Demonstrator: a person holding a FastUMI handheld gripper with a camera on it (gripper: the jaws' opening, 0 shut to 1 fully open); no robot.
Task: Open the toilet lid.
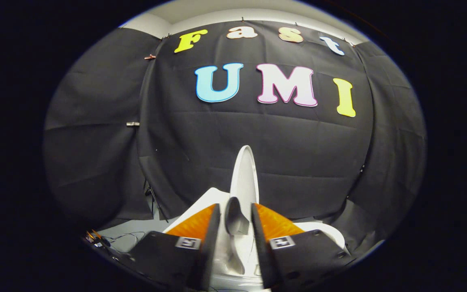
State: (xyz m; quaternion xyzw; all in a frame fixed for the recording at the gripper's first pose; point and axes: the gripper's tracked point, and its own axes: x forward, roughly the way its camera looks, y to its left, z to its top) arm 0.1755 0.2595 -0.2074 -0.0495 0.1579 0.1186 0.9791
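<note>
While the toilet lid [245, 174] stands raised and nearly edge-on in the lower middle of the frame, its thin white rim rises from between the two fingers [213, 239] and tapers to a rounded tip well above them, against the black cloth. The lid's lower part runs down into the narrow gap of the gripper [235, 221], and a grey, shadowed curve of it sits right between the fingertips. The fingers stand close together with only that slim gap, one on each side of the lid's edge; whether both actually press on it I cannot tell, since the contact surfaces are hidden by the fingers' own bodies. Each finger carries a small square marker near its base.

Below and around the lid, the white toilet [322, 231] spreads outward: a glossy white surface shows low in the gap between the fingers, a white slope rises to the left behind the left finger, and a curved white rim swings out at the lower right beyond the right finger.

Further out, the booth wall [95, 142] of black cloth hangs in wrinkled panels across the whole middle of the frame. At the lower left, a pale floor [130, 239] shows with a few thin cables [126, 235] lying on it.
</note>
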